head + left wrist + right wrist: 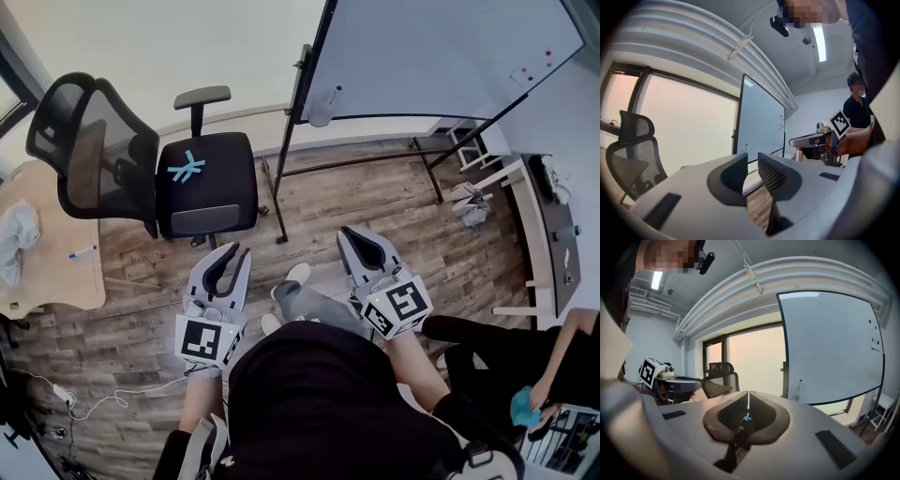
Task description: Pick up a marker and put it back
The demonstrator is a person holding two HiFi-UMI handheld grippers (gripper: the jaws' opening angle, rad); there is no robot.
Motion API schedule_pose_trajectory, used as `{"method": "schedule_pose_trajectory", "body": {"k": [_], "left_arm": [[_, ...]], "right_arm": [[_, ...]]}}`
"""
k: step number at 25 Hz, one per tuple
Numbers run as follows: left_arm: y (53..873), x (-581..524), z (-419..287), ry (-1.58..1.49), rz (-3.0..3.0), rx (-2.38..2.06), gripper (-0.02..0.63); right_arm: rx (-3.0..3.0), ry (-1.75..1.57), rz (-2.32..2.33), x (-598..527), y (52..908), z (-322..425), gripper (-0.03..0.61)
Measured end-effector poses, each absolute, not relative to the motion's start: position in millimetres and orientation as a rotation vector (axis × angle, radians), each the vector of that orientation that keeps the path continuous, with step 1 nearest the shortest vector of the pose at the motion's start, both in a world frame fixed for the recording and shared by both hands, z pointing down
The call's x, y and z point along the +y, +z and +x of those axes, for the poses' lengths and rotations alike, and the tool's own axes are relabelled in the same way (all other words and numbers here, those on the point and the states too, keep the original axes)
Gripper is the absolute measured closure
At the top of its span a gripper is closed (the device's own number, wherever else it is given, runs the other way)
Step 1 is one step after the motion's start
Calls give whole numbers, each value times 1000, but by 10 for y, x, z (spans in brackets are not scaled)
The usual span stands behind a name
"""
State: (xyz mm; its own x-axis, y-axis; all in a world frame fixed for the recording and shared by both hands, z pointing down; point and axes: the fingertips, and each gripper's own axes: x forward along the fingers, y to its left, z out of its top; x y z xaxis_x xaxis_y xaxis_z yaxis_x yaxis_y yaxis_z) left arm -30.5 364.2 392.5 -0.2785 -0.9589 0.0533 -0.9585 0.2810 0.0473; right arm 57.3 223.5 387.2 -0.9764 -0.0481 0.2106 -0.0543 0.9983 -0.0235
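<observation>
A whiteboard (441,56) on a black stand fills the far right. A marker (335,93) stands upright at its lower left corner; this marker (746,148) also shows in the left gripper view and, as the marker (800,384), in the right gripper view. A second, blue-capped marker (82,251) lies on the wooden desk (56,281) at the left. My left gripper (236,249) is held low over the floor, jaws a little apart and empty. My right gripper (343,230) hangs beside it, jaws together and holding nothing. Both are far from the markers.
A black mesh office chair (187,173) with a blue tape mark stands between the desk and the whiteboard stand. A white rack (525,234) and a seated person (525,356) are at the right. A cable (94,398) trails on the wooden floor at lower left.
</observation>
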Motion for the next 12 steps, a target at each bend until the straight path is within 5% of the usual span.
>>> {"method": "schedule_pose_trajectory", "body": {"k": [12], "left_arm": [[3962, 2604, -1008, 42, 1887, -2381, 541]], "right_arm": [[-2922, 116, 158, 1228, 3920, -50, 560]]}}
